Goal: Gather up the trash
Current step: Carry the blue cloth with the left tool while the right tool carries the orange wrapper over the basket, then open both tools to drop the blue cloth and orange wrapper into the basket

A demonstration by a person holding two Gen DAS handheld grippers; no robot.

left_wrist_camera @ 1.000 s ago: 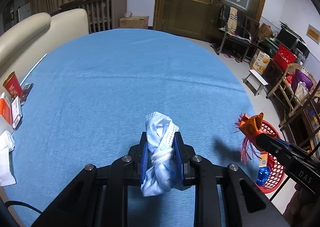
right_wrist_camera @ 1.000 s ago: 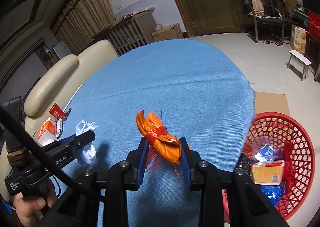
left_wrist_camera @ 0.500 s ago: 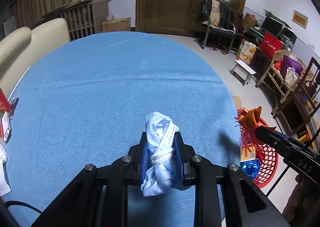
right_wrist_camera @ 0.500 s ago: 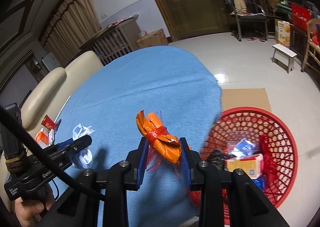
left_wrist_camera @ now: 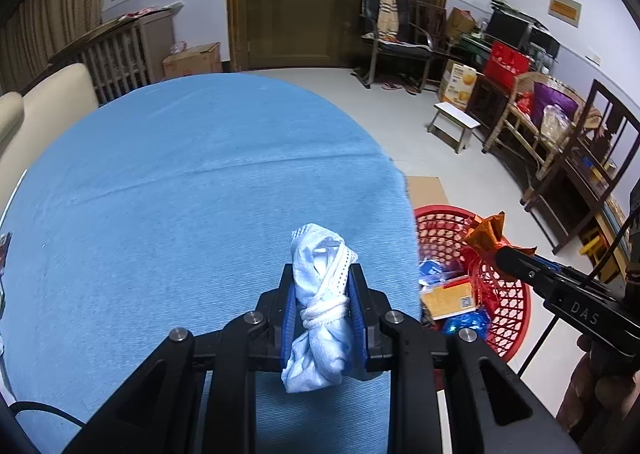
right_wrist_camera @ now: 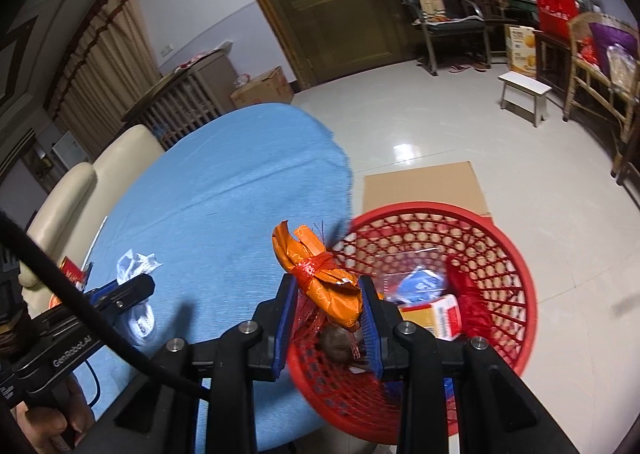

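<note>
Now the orange wrapper (right_wrist_camera: 320,286) sits clamped between the right tool's (right_wrist_camera: 328,318) pads.

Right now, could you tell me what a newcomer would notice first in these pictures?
Probably the red basket on the floor beside the blue table, already holding boxes and wrappers. The right claw holds an orange wrapper at the basket's near rim, while the left claw, above the table, grips a knotted white face mask.
</note>
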